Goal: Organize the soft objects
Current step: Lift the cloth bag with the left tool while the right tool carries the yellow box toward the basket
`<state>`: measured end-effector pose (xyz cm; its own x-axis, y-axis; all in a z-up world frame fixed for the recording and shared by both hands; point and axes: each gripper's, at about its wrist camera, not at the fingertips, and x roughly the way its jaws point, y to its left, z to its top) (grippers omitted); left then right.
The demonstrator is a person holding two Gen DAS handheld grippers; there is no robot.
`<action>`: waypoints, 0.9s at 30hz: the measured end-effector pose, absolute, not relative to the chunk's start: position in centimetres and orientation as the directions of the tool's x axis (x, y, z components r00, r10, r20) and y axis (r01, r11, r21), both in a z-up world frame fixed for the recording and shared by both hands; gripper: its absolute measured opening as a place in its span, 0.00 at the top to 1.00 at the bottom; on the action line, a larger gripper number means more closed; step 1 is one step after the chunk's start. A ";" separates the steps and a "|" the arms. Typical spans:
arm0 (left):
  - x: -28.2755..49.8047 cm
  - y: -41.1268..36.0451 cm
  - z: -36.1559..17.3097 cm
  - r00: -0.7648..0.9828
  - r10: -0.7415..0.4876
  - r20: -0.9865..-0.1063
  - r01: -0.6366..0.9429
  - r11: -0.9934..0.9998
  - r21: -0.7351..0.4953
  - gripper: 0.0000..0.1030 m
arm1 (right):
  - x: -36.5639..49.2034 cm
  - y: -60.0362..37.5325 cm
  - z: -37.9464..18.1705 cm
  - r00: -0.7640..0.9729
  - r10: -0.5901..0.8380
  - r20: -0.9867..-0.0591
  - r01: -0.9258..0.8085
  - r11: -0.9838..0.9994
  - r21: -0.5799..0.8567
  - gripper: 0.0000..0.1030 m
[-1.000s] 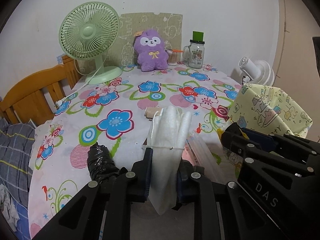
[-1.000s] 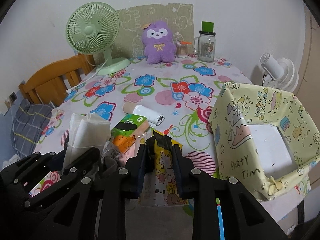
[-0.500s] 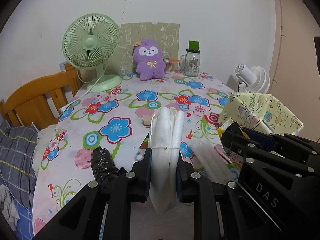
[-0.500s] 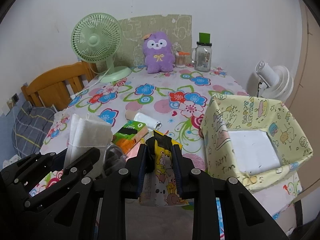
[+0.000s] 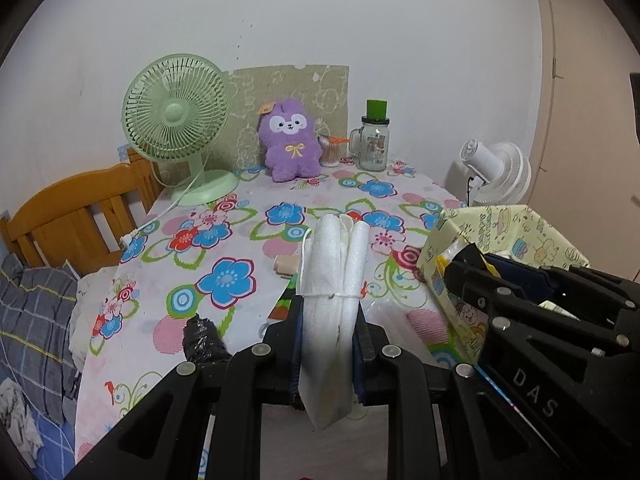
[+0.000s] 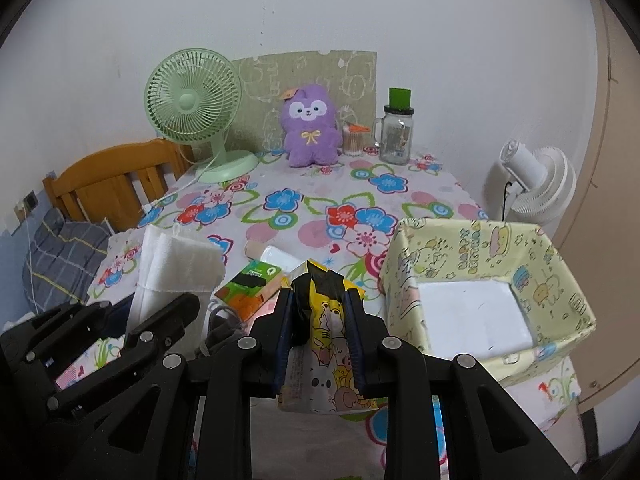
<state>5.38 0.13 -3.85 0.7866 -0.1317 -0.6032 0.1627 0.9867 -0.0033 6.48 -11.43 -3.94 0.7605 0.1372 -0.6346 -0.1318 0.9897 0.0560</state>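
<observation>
Your left tongs (image 5: 327,330) pinch a tied white cloth bundle (image 5: 334,276), and your right tongs (image 6: 320,320) pinch a yellow cartoon packet (image 6: 322,344); both hang above the tabletop (image 6: 312,200), just left of the yellow box (image 6: 486,248). The packet is held only by its upper part, so it could slide out if you swing it. With both tongs so near each other, they could collide at the box or knock its soft wall inward.

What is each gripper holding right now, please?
Left gripper: closed on the white cloth bundle.
Right gripper: closed on the yellow cartoon packet.
</observation>
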 end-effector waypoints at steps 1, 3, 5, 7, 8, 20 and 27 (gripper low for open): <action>5.4 0.0 -3.7 0.789 -0.132 -0.600 0.163 0.987 -0.003 0.82 | 6.4 -11.6 -3.7 0.763 0.136 -0.633 -0.135 0.990 0.050 0.73; 5.4 -0.2 -3.3 0.793 -0.132 -0.595 0.164 0.986 0.001 0.82 | 6.3 -11.7 -3.5 0.766 0.132 -0.630 -0.138 0.990 0.041 0.73; 5.4 -0.6 -3.0 0.795 -0.134 -0.592 0.169 0.986 0.003 0.82 | 6.3 -12.0 -3.2 0.767 0.138 -0.627 -0.142 0.989 0.044 0.73; 5.5 -0.9 -2.8 0.795 -0.136 -0.591 0.173 0.985 0.007 0.82 | 6.2 -12.4 -2.8 0.771 0.137 -0.622 -0.140 0.989 0.045 0.73; 5.5 -1.1 -2.7 0.795 -0.136 -0.591 0.175 0.985 0.009 0.82 | 6.3 -12.5 -2.7 0.772 0.136 -0.621 -0.138 0.989 0.045 0.73; 5.8 -3.7 -1.1 0.803 -0.154 -0.576 0.208 0.978 0.028 0.82 | 6.2 -15.0 -1.1 0.784 0.138 -0.605 -0.136 0.989 0.049 0.73; 6.3 -5.4 -0.4 0.804 -0.170 -0.569 0.230 0.973 0.035 0.82 | 6.6 -16.7 -0.4 0.789 0.135 -0.599 -0.129 0.990 0.053 0.73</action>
